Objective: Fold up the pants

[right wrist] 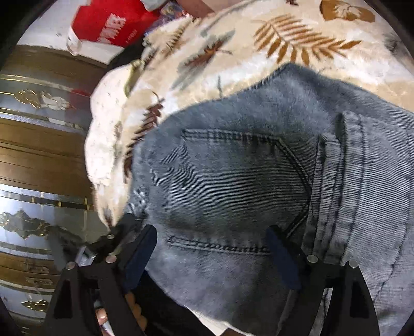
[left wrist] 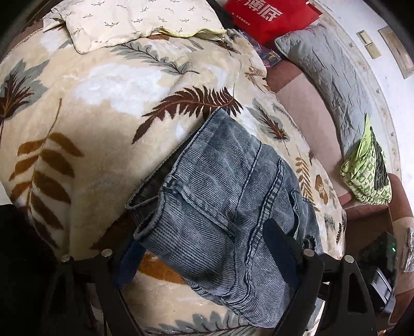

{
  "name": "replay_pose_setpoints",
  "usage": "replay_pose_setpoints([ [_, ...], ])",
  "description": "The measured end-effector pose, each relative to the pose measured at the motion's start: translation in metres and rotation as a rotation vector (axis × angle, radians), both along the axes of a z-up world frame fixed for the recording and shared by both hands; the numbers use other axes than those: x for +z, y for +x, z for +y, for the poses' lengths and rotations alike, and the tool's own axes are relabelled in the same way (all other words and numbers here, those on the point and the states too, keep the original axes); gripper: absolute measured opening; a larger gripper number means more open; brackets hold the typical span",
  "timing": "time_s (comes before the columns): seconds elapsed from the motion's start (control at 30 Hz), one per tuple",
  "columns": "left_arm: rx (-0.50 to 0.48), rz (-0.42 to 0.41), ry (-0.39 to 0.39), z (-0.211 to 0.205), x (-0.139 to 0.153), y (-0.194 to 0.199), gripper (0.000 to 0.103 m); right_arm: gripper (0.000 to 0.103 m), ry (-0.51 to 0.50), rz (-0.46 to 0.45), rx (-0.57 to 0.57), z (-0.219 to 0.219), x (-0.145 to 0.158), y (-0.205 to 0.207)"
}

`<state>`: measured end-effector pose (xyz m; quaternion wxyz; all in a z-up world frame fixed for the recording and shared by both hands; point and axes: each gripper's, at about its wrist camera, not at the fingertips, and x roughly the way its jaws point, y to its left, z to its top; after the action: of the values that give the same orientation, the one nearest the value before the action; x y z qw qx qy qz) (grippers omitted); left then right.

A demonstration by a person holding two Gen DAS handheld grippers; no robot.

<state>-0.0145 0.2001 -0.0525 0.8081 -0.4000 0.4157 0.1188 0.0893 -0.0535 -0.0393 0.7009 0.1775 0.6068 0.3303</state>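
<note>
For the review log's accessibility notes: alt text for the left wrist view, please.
Folded grey-blue jeans lie on a leaf-print blanket, with the open left gripper straddling their near end. A cream pillow and red bag sit beyond.

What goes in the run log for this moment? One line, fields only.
task: fold pants | jeans: folded on leaf blanket | left gripper: open over jeans | right gripper: open over back pocket

home bedroom, bed with leaf-print fleece blanket (left wrist: 103, 108), pillow (left wrist: 134, 20), grey quilted cushion (left wrist: 333, 77), ornate mirrored wardrobe doors (right wrist: 38, 160), red shopping bag (left wrist: 269, 18)
</note>
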Motion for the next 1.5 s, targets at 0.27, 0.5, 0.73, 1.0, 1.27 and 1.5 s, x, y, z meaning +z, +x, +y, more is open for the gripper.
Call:
replay_pose_setpoints([
  [0.27, -0.006, 0.044, 0.055, -0.001, 0.000, 0.003, 0.036, 0.088, 0.083, -0.089, -0.192, -0.101, 0.021, -0.013],
  [0.5, 0.008, 0.050, 0.051, -0.002, 0.005, 0.003, 0.021, 0.088, 0.164, -0.084, -0.339, -0.185, 0.006, -0.020],
  [0.73, -0.033, 0.024, 0.208, -0.026, 0.035, 0.013, 0.012, 0.088, 0.225, -0.041, -0.394, -0.216, -0.021, -0.025],
  [1.0, -0.096, -0.057, 0.346, -0.060, 0.073, 0.022, 0.011, 0.088, 0.269, -0.024, -0.384, -0.223, -0.033, -0.029],
  [1.27, -0.248, -0.180, 0.513, -0.131, 0.118, 0.040, 0.011, 0.088, 0.294, -0.021, -0.391, -0.227, -0.035, -0.030],
  [1.5, -0.450, -0.268, 0.583, -0.221, 0.134, 0.050, 0.011, 0.088, 0.379, 0.014, -0.424, -0.239, -0.044, -0.031],
])
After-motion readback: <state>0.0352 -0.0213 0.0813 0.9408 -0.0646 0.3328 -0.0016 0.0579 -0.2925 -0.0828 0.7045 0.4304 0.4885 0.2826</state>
